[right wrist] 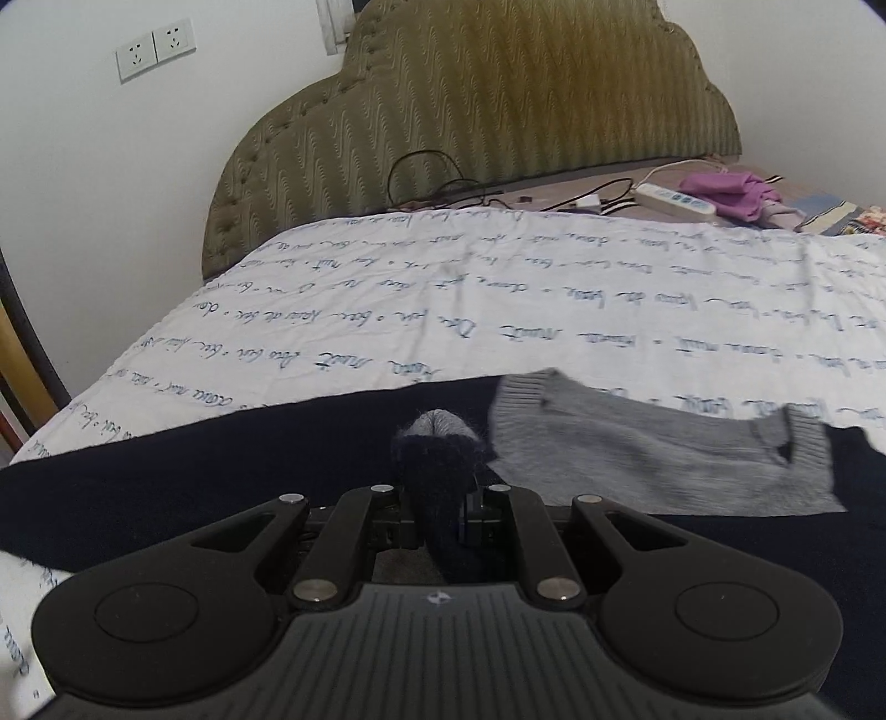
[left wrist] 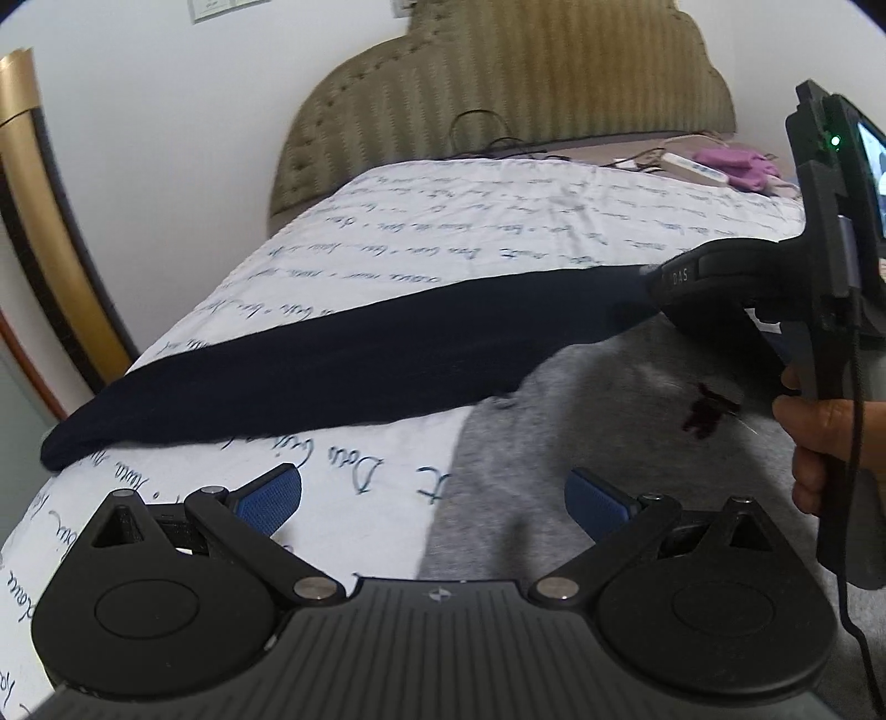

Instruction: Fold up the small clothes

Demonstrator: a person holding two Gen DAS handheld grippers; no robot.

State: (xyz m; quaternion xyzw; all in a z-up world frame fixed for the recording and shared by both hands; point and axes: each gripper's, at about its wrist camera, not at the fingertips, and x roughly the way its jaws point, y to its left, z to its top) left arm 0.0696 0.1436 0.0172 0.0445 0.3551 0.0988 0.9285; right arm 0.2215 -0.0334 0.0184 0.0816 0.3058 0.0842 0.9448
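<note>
A grey knit garment (left wrist: 581, 421) with navy parts lies on a white bedsheet printed with blue handwriting (left wrist: 470, 221). My left gripper (left wrist: 436, 481) hangs open just above the sheet and the grey cloth's left edge, its blue pads (left wrist: 277, 495) holding nothing. My right gripper (left wrist: 662, 282), held by a hand (left wrist: 814, 437), is shut on the end of a long navy piece (left wrist: 332, 360) that stretches leftward across the bed. In the right wrist view the right gripper (right wrist: 437, 471) pinches a bunch of navy and grey knit (right wrist: 437, 443). Beside it lies the grey ribbed part (right wrist: 637, 459).
An olive padded headboard (right wrist: 498, 111) stands at the far end. A white power strip (right wrist: 673, 200), dark cables (right wrist: 443, 183) and a purple cloth (right wrist: 731, 194) lie near it. Wall sockets (right wrist: 155, 47) are at upper left. A gold-edged frame (left wrist: 33, 194) stands beside the bed's left side.
</note>
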